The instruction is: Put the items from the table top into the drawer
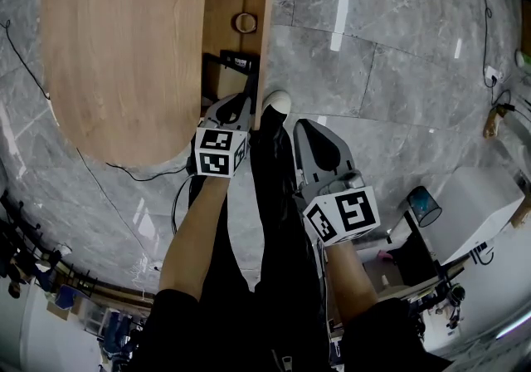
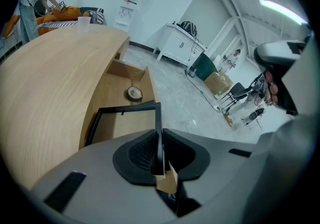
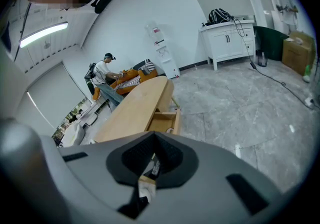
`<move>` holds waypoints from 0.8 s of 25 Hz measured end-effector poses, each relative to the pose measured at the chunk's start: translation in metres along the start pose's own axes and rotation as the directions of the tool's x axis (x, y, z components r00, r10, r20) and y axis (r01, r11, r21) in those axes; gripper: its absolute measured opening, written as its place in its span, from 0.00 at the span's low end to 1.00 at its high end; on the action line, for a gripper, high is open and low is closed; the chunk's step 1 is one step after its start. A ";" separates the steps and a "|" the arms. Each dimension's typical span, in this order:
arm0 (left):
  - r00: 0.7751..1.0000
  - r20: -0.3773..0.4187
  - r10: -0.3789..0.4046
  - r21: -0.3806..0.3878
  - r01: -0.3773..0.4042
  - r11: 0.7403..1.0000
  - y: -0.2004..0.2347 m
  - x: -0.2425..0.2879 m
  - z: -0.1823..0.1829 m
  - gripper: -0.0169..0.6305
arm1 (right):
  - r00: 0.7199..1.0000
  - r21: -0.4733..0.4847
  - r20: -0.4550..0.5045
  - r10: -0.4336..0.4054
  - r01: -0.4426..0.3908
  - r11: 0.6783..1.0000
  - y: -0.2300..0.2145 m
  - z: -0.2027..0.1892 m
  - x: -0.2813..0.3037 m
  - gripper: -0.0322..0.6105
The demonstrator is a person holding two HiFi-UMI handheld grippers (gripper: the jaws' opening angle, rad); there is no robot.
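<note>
A thin black rectangular frame [image 1: 233,61] [image 2: 125,112] hangs over the open wooden drawer [image 1: 264,30] [image 2: 126,72]. My left gripper [image 1: 240,96] [image 2: 159,160] is shut on the frame's near right edge. Deeper in the drawer lies a roll of tape [image 1: 246,22] [image 2: 134,93]. The light wooden table top [image 1: 124,46] [image 2: 45,88] runs along the left of the drawer. My right gripper [image 1: 309,127] [image 3: 151,165] hovers over the floor to the right of the drawer, jaws together with nothing held.
A clear plastic cup [image 2: 84,23] stands at the table's far end. The person's white shoe [image 1: 276,102] is on the grey floor beside the drawer. A black cable [image 1: 124,171] trails by the table's near edge. Another person [image 3: 105,75] works far behind the table.
</note>
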State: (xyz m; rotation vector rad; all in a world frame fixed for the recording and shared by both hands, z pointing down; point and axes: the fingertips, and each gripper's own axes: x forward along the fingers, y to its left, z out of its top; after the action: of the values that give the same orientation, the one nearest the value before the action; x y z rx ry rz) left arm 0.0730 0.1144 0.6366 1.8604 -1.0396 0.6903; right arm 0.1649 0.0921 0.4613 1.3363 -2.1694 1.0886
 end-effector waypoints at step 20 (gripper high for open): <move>0.995 -0.095 0.029 0.052 -0.024 0.998 0.002 0.017 -0.016 0.11 | 1.000 0.024 -0.013 0.000 0.000 1.000 -0.006 -0.003 0.002 0.06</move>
State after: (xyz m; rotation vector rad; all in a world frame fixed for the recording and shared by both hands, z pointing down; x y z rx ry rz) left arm 0.0790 0.1211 0.6584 1.8406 -0.9947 0.8206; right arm 0.1688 0.0915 0.4665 1.3362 -2.1534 1.1236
